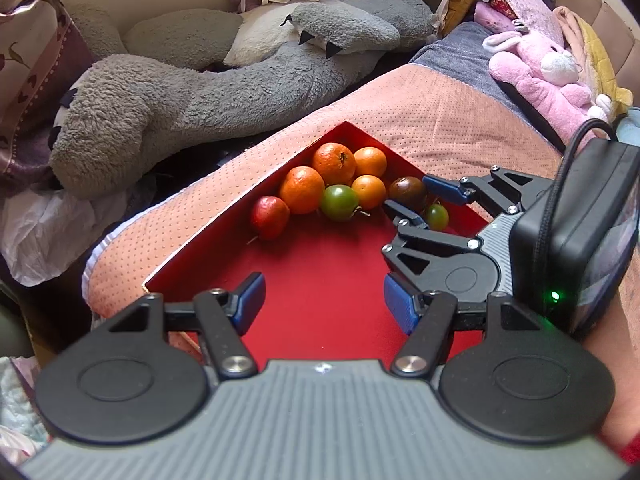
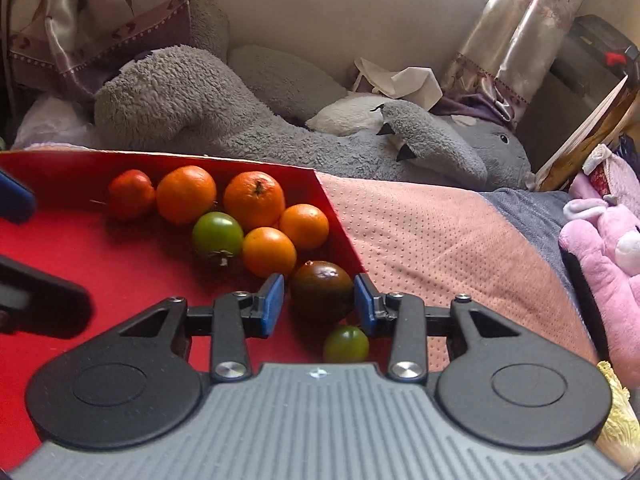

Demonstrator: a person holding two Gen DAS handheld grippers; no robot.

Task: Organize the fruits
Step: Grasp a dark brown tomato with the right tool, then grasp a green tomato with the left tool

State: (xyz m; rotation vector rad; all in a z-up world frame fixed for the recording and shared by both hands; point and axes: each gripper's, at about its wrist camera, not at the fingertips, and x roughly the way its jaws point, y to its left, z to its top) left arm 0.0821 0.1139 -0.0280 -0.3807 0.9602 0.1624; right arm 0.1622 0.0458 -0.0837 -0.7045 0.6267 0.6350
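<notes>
Your right gripper (image 2: pixel 319 304) is the one on the job: its jaws sit to either side of the dark brown tomato (image 2: pixel 322 290), which lies in the red tray (image 2: pixel 120 264) hard against the tray's right wall. The left blue pad stands just off the fruit's left flank and the right pad is at its right flank, right where the wall ends. Whether either pad is pressing yet, you cannot tell from here; the gap reads as matched to the fruit rather than clamped. The tomato is roundish, so there is no long axis to line up with. What matters is that it lies straight ahead along your fingers, centred between them.

Just below it, nearer your wrist, sits the small green tomato (image 2: pixel 346 343), close to the right pad. Beyond the dark one, a small orange (image 2: pixel 269 251) is near enough that it may get nudged if you push forward.

Your left gripper (image 1: pixel 324 302) hangs over bare red tray floor with its jaws wide and nothing between them, well apart from the cluster of oranges, the larger green tomato (image 1: pixel 339 201) and the red fruit (image 1: pixel 270 217). From that side, your right gripper (image 1: pixel 416 206) is clearly the nearer to the dark brown tomato (image 1: pixel 408 189).
</notes>
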